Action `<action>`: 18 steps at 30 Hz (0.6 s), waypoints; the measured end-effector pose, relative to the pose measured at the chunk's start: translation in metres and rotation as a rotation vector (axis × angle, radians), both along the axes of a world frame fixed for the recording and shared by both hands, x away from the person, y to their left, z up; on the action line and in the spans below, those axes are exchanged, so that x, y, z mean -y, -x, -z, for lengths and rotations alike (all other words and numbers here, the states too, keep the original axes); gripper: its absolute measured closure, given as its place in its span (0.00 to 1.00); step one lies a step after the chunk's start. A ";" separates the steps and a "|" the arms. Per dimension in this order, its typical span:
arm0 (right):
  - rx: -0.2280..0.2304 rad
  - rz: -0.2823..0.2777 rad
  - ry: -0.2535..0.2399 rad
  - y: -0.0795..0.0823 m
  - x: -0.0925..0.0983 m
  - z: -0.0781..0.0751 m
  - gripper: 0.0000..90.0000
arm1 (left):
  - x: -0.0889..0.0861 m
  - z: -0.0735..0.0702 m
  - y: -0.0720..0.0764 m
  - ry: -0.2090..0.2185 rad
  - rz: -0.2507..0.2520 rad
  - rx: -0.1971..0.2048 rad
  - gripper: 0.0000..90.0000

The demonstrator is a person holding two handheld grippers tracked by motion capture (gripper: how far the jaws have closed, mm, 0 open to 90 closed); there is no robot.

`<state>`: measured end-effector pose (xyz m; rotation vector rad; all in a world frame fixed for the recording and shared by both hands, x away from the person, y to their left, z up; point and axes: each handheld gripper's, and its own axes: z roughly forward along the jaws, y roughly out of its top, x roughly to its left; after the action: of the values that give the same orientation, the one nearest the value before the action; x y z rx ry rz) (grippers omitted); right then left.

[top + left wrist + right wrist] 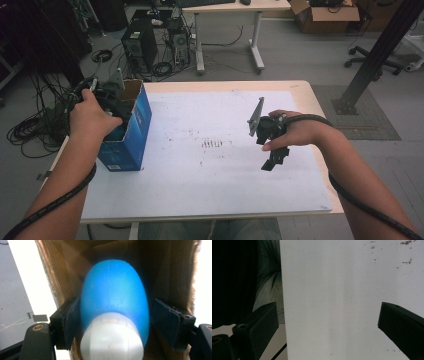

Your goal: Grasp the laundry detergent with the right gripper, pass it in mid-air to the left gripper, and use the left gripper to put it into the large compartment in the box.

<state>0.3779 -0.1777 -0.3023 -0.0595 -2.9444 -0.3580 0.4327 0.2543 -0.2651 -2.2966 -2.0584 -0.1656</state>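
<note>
A smooth blue rounded object [113,295] with a white end toward the camera sits inside a cardboard box [170,272]. My left gripper [115,320] has its jaws on either side of the object. A narrow gap shows at the right pad [165,320], so the jaws are open. In the high view the left gripper [112,102] reaches into the top of the open blue carton [131,131] at the table's left edge. My right gripper [272,162] hangs over the right part of the table; in its own view the right gripper [328,322] is wide open, with nothing between the jaws.
The white table top [200,180] has faint brown marks [212,144] at its middle. On the floor beyond stand computer towers [140,47], tangled cables [35,125] and another desk [227,7]. A black post [375,55] rises at the right.
</note>
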 end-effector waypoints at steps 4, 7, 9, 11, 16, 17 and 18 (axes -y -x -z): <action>0.003 0.000 -0.005 0.000 0.001 -0.001 0.04 | 0.000 -0.006 0.002 -0.005 0.001 0.007 0.25; 0.005 0.000 -0.006 0.001 0.001 -0.002 0.04 | 0.001 -0.010 0.003 -0.005 -0.001 0.008 0.24; 0.003 0.002 -0.005 0.001 0.001 -0.002 0.04 | 0.002 -0.013 0.004 -0.008 0.000 0.014 0.24; 0.005 0.001 -0.009 0.001 0.001 -0.002 0.04 | 0.003 -0.015 0.005 -0.006 0.000 0.019 0.24; 0.006 0.002 -0.010 0.002 0.002 -0.002 0.04 | 0.004 -0.020 0.006 -0.005 0.010 0.023 0.24; 0.007 0.002 -0.011 0.002 0.002 -0.003 0.04 | 0.004 -0.021 0.006 -0.007 0.012 0.025 0.23; 0.007 0.001 -0.009 0.002 0.002 -0.003 0.04 | 0.004 -0.022 0.006 -0.010 0.012 0.024 0.23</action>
<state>0.3758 -0.1794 -0.2994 -0.0590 -2.9491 -0.3728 0.4262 0.2503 -0.2429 -2.3131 -2.0506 -0.2048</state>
